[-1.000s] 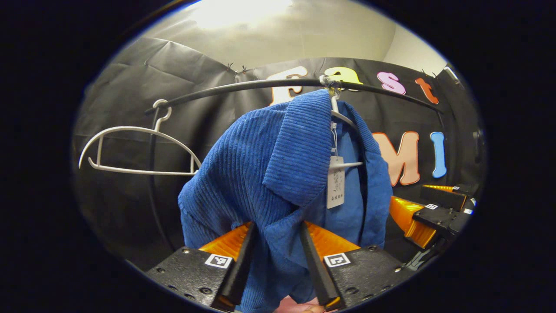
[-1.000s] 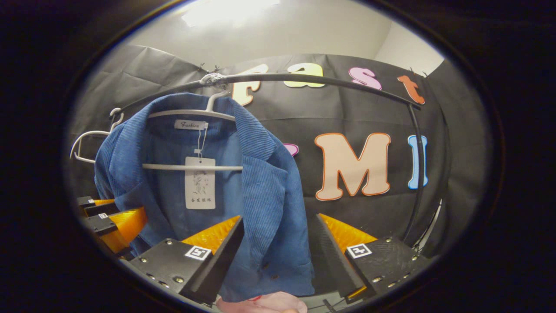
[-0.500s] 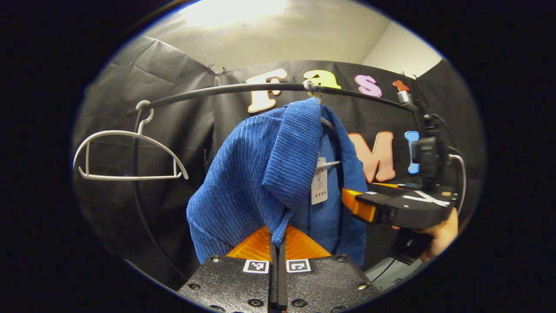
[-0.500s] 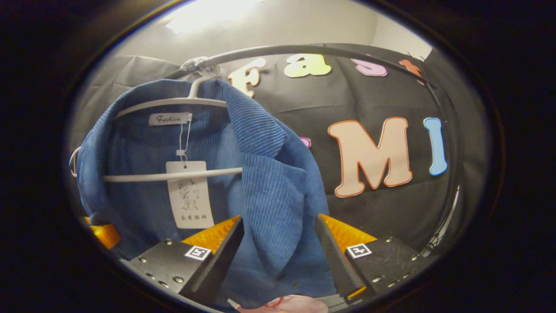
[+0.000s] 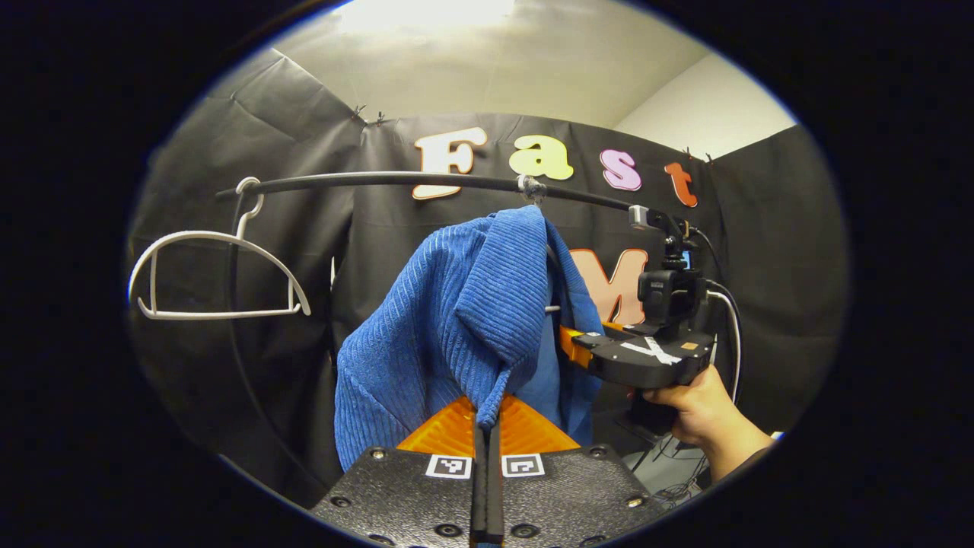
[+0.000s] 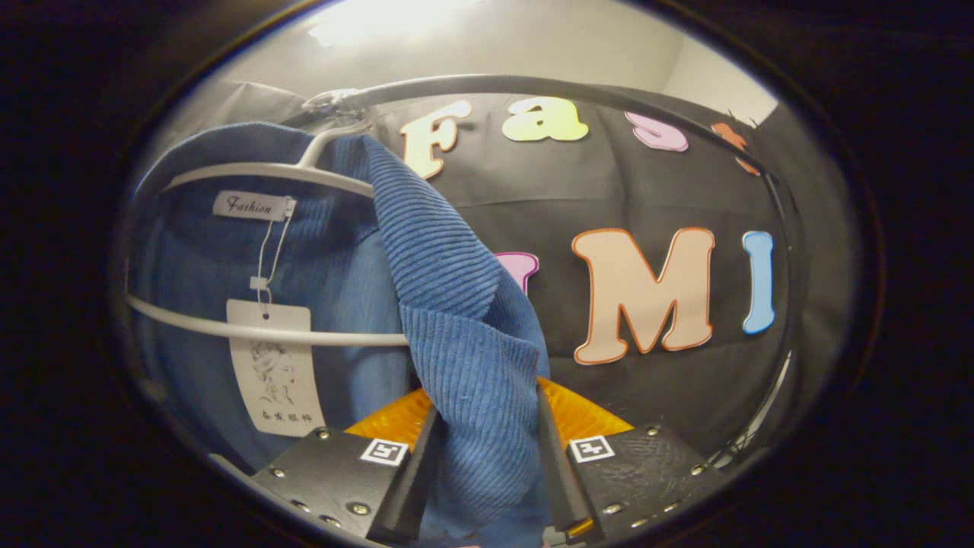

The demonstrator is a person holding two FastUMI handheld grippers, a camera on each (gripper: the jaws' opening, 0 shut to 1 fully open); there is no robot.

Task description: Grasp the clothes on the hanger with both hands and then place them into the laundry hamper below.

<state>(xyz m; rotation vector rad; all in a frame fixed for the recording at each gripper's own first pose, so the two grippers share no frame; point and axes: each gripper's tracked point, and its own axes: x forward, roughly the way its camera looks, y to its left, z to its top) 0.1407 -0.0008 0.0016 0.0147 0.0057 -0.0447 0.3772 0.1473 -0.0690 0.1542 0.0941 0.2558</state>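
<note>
A blue corduroy jacket point(image 5: 456, 304) hangs on a white hanger point(image 6: 259, 173) from the black rail point(image 5: 380, 181). In the left gripper view my left gripper point(image 5: 487, 415) is shut on the lower edge of the jacket's near lapel, fingers pressed together on the cloth. Farther right in that view, a hand point(image 5: 700, 411) holds my right gripper point(image 5: 569, 347) against the jacket's other front edge. In the right gripper view the jacket's point(image 6: 449, 274) ribbed lapel fills the gap between both fingers of the right gripper point(image 6: 483, 449), which press on it. A paper tag point(image 6: 266, 365) dangles inside the collar.
An empty white hanger point(image 5: 213, 274) hangs at the rail's left end. The rail's black upright point(image 5: 243, 358) curves down on the left. Cables point(image 5: 730, 327) trail behind the right gripper. The booth's black cloth wall stands close behind the rail.
My left gripper has shut on the lapel edge and pulled back a little. My right gripper has moved in closer and its fingers have narrowed onto the other lapel.
</note>
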